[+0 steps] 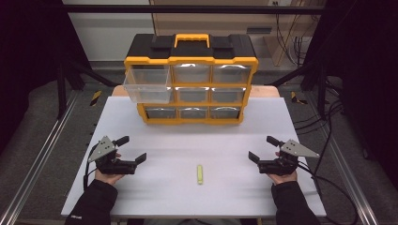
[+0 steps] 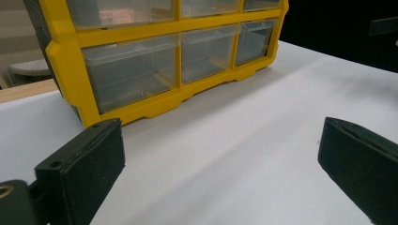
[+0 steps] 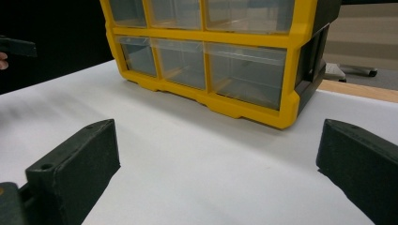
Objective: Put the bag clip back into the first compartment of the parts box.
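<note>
Marker position, high view: yellow marker [image 1: 200,174] lies flat on the white table [image 1: 187,140], well in front of the yellow drawer cabinet [image 1: 190,84] and roughly level with its middle column, long axis pointing toward the cabinet
Cabinet state, high view: three rows of three clear drawers; top-left drawer [image 1: 148,84] pulled out toward the person, the others flush
Left gripper, high view: left gripper [image 1: 131,149] sits in front of the cabinet's left end, left of the marker and well apart from it; jaws spread wide, nothing between them
Right gripper, high view: right gripper [image 1: 263,147] sits in front of the cabinet's right end, right of the marker and well apart from it; jaws spread wide, nothing held
Left gripper view: both black jaws stand far apart at the lower corners, bare table between them; cabinet's lower drawer rows ahead, above the left jaw
Right gripper view: both black jaws stand far apart at the lower corners, bare table between them; cabinet's lower drawer rows ahead, its black side panel [image 3: 312,56] toward the right jaw
</note>
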`<state>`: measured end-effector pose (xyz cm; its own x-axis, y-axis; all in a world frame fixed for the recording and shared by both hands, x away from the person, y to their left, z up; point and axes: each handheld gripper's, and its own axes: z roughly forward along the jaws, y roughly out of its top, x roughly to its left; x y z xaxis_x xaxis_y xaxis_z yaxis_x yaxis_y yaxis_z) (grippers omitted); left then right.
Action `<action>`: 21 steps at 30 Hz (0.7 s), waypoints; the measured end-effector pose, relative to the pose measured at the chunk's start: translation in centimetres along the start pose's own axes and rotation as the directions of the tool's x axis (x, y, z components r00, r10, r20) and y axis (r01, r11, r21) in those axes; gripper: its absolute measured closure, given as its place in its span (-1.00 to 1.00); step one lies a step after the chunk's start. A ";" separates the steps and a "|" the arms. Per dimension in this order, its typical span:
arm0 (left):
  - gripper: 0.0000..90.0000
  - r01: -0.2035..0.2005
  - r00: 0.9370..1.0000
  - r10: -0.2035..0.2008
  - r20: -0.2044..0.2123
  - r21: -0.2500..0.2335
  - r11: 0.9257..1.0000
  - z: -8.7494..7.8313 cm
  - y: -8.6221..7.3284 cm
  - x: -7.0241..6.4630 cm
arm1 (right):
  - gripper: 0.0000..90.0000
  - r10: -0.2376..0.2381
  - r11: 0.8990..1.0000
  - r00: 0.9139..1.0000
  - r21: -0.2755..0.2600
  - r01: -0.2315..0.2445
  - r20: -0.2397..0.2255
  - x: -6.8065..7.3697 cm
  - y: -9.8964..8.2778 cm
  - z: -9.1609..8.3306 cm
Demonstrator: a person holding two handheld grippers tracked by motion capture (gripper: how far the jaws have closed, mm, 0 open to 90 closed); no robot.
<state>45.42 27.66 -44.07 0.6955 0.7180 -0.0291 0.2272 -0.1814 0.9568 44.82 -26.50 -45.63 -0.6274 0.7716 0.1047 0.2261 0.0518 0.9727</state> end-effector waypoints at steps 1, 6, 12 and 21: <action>-0.99 0.000 1.000 0.000 0.001 0.000 1.000 0.0 0.0 0.0 | -0.99 0.001 1.000 1.000 0.003 -0.001 -0.001 0.0 0.0 0.0; -0.99 0.002 1.000 -0.002 0.000 -0.006 1.000 -0.2 0.1 -0.1 | -0.99 -0.003 1.000 1.000 -0.007 0.003 -0.004 0.0 0.0 -0.1; -0.98 0.003 1.000 -0.003 0.001 -0.004 1.000 0.0 0.3 -0.3 | -0.99 -0.008 1.000 1.000 0.005 0.009 -0.004 0.0 -0.1 0.1; -0.98 0.006 1.000 -0.006 0.007 0.030 1.000 0.8 0.4 -1.0 | -1.00 -0.010 1.000 1.000 0.014 0.010 -0.007 0.0 -0.1 0.2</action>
<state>45.37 26.38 -43.92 0.6987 0.7145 -0.0365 0.2512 -0.1973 0.9476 44.93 -26.39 -45.76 -0.6347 0.7667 0.0966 0.2305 0.0685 0.9707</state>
